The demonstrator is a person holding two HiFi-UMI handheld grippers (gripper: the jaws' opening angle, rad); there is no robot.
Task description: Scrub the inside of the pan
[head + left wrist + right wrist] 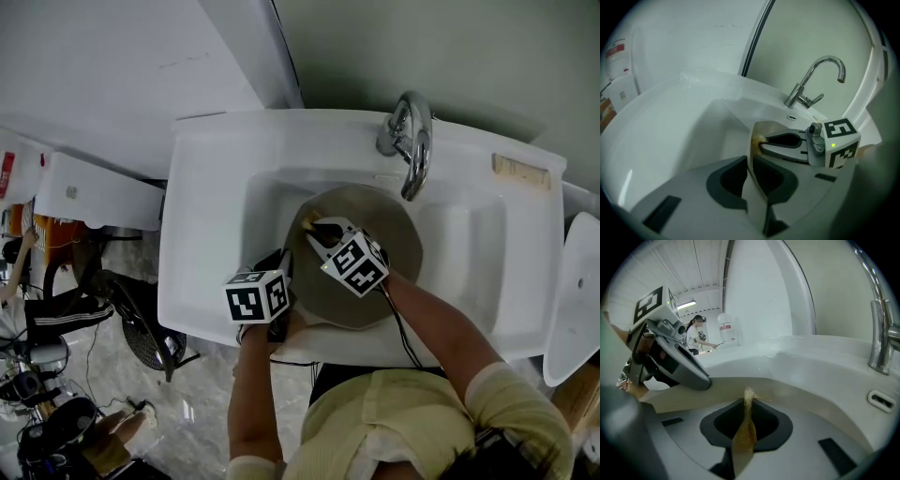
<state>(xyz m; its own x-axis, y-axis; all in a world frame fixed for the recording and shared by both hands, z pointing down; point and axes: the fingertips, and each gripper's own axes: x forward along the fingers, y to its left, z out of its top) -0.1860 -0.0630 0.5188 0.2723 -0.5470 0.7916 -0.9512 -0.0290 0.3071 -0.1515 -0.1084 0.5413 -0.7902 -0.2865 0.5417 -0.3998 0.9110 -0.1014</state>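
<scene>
- The pan (394,234) sits tilted in the basin of the white sink (211,216), at the centre of the head view, just below the faucet (411,141).
- My left gripper (751,178) is clamped on the pan's thin rim. In the left gripper view, the wall stands edge-on between the two pressed jaws, low in the frame.
- My right gripper (319,228) reaches into the pan's upper-left part, pinching a thin yellowish scrub pad (743,439) that pokes up past the jaw tips.
- I judge the pan to be stiff and fairly light, but its smooth wall may be slick in a sink (I can't see water running). The rim is the sensible place to hold it, since that leaves the whole inside free.
- The pad looks soft and limp, so it will fold under pressure. I'd grip it deep and press it flat-on.
- The risk is that the pan could pivot on the one rim grip when I scrub hard.
</scene>
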